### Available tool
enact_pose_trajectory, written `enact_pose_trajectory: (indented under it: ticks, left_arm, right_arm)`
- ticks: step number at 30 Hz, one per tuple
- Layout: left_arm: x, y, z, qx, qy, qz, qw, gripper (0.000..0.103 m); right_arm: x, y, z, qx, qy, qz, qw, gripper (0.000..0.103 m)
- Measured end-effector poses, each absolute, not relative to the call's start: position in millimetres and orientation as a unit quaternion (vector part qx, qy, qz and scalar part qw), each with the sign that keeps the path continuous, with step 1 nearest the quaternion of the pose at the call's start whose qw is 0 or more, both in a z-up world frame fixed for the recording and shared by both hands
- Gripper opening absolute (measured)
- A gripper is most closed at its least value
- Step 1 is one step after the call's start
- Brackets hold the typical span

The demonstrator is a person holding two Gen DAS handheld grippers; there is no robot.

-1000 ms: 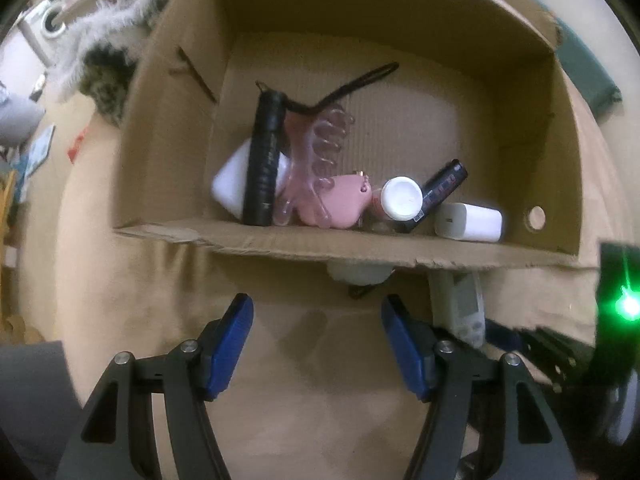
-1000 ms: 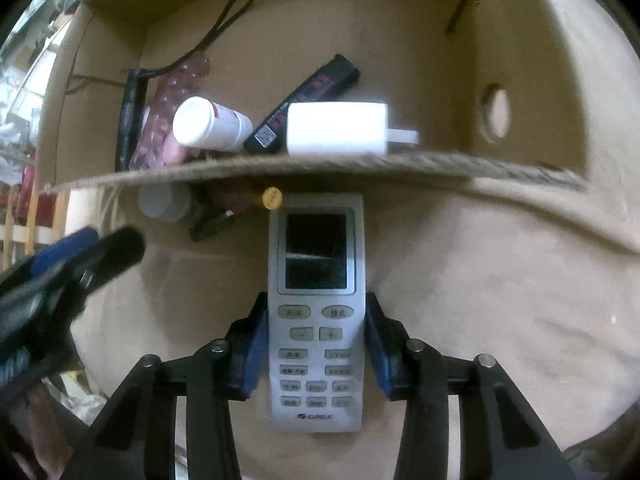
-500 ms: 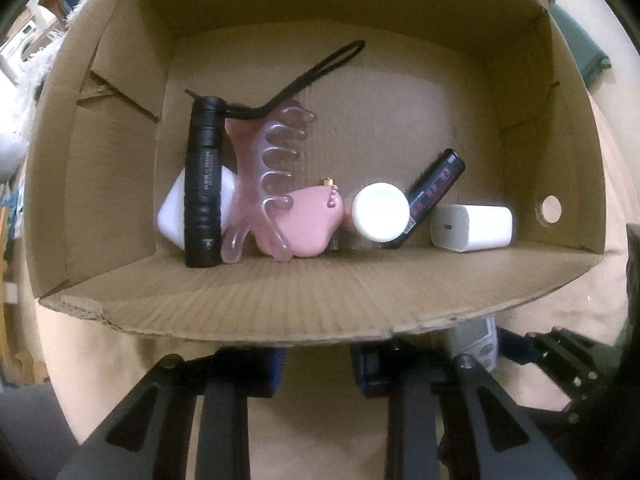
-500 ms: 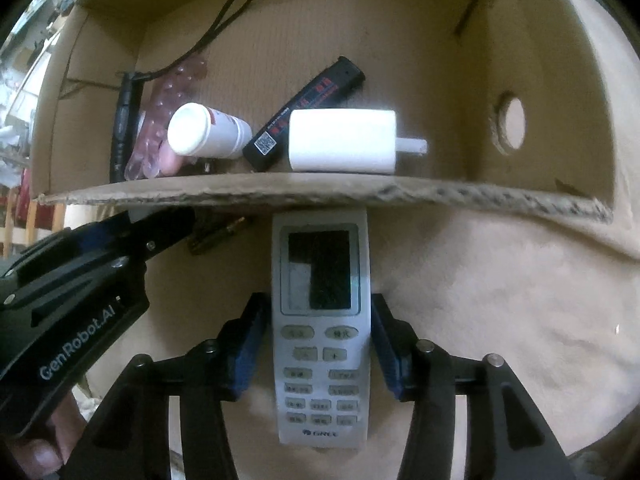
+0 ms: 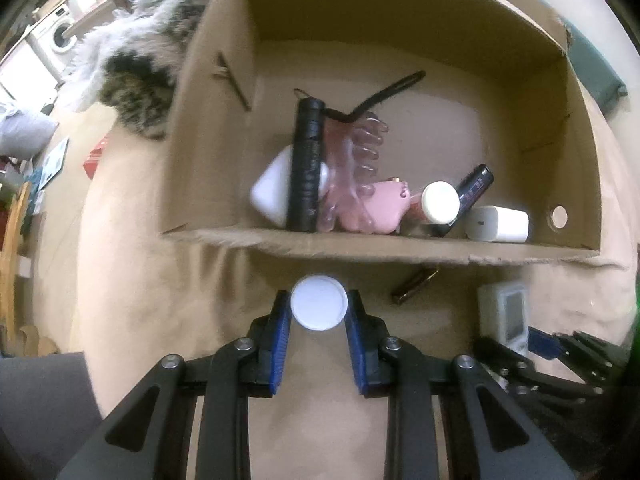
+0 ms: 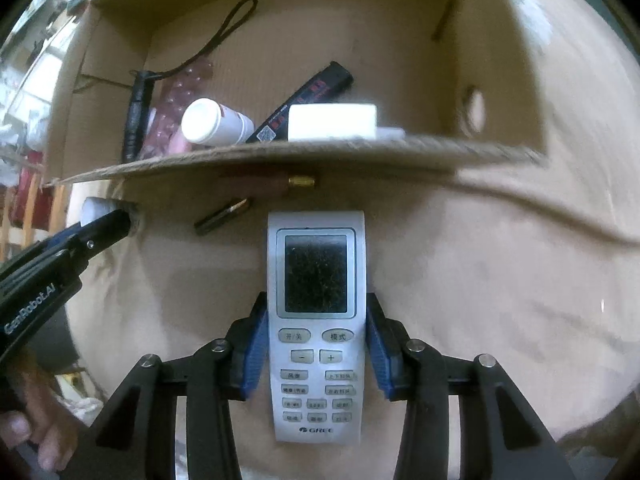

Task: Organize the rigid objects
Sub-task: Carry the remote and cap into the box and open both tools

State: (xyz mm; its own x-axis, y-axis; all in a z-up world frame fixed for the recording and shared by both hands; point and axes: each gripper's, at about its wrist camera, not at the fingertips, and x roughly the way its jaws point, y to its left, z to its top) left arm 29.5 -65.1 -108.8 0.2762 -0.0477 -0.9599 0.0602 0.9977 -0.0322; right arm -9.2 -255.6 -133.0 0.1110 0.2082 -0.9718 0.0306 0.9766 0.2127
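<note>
Left gripper (image 5: 319, 309): fingers clamp a white-capped bottle (image 5: 319, 307).
Right gripper (image 6: 316, 344): fingers closing on remote (image 6: 317, 328), between them.
Box (image 5: 400, 250): just beyond fingertips.

A white round cap (image 5: 319, 308) is seen between blue pads (image 5: 280, 336) on the black left claw (image 5: 319, 312). Ahead of it, a plain brown cardboard box (image 5: 400, 250) holds a black flashlight (image 5: 306, 168), a translucent pink hair clip (image 5: 360, 168), a white-capped bottle (image 5: 440, 202) and a white charger (image 5: 498, 224). A white remote (image 6: 318, 320) with a dark screen and grey buttons is noted between the right claw's (image 6: 316, 344) blue pads. The surface (image 6: 500, 280) beneath is tan. Grey-and-black mottled fur (image 5: 136, 60) lies to the far left.
</note>
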Motion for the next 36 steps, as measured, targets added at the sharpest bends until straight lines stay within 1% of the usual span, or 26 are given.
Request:
enact_pose_trajectory:
  ticks: [6,16,21,27,36]
  left_arm:
    - [1.8,-38.8,-79.9,0.013,0.569,-0.011,0.822,0.024]
    - [-25.7,-54.0,-36.4,0.002,0.543,-0.025,0.839,0.024]
    - [-16.5,-55.8,-17.4,0.001,0.521,-0.031,0.853,0.024]
    - [-2.5,-49.9,2.1,-0.012,0.513,-0.032,0.858,0.024]
    - [34.8,-48.5,15.2,-0.013,0.506,-0.035,0.862,0.024]
  right_arm:
    - [-31.4,-247.2,-106.3,0.086,0.648,0.064,0.754,0.046]
    - [-55.9,-246.3,-63.3,0.086,0.606,0.076,0.787,0.046]
    - [-51.7,-242.4,-34.6,0.091,0.566,0.093,0.814,0.046]
    - [-39.7,-241.6,-3.8,0.094,0.534,0.11,0.833,0.046]
    - [-0.8,-248.5,14.1,0.102,0.516,0.12,0.842,0.046]
